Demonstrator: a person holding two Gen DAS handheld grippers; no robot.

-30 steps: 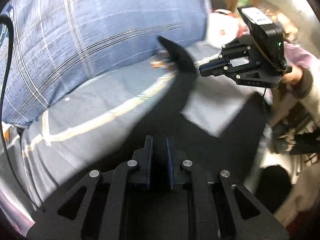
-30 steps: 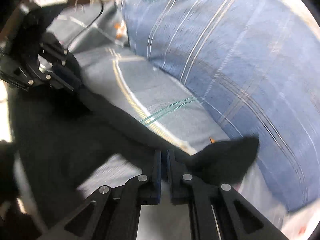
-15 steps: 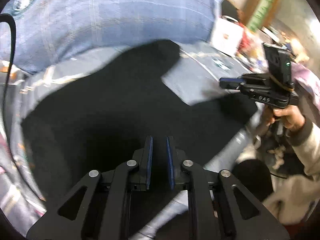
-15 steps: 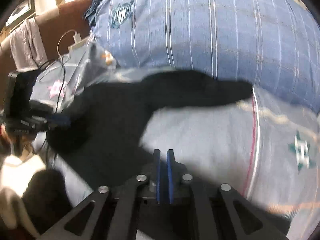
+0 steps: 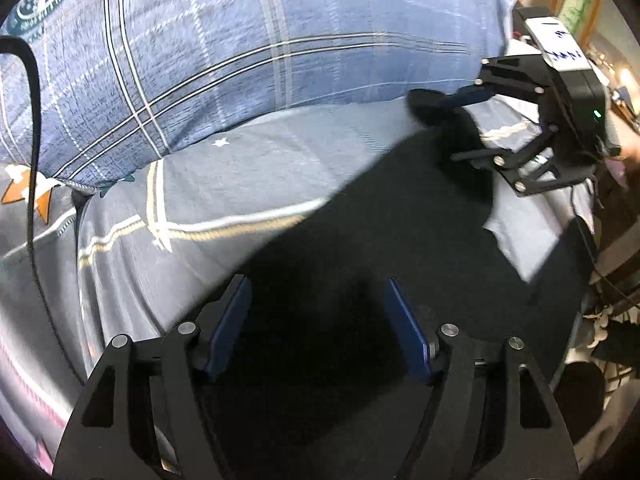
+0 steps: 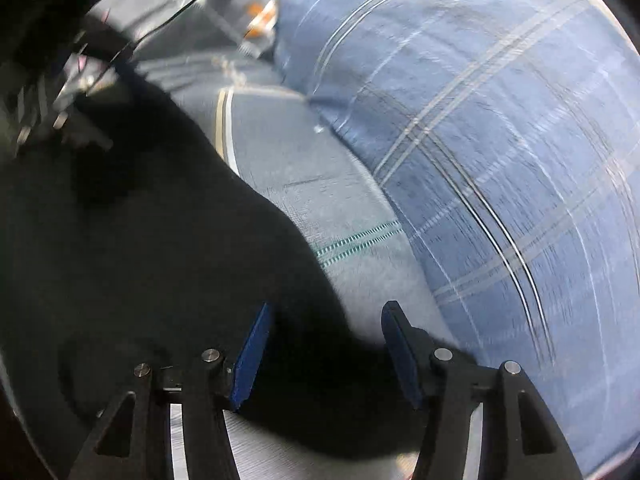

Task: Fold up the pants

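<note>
Both grippers over dark pants (image 5: 360,240) spread on a grey-blue bedsheet (image 5: 240,168), beside a plaid pillow (image 5: 240,40); a second ago each gripper was clamped shut on the cloth, lifting it, and both are now parting their jaws. Left gripper (image 5: 318,320): jaws opening, pads wide and clear of the fabric, which lies between and beneath them; right gripper (image 6: 326,340): jaws likewise opening, a dark corner of the pants lying under the gap, not pressed. In the left view the right gripper (image 5: 476,128) appears at the far edge of the pants, near the pillow. The cloth, raised and bunched half a second ago, now lies flat on the sheet; judged, this is the release that ends one fold, the carried edge laid down; the next grasp would need a fresh edge.
</note>
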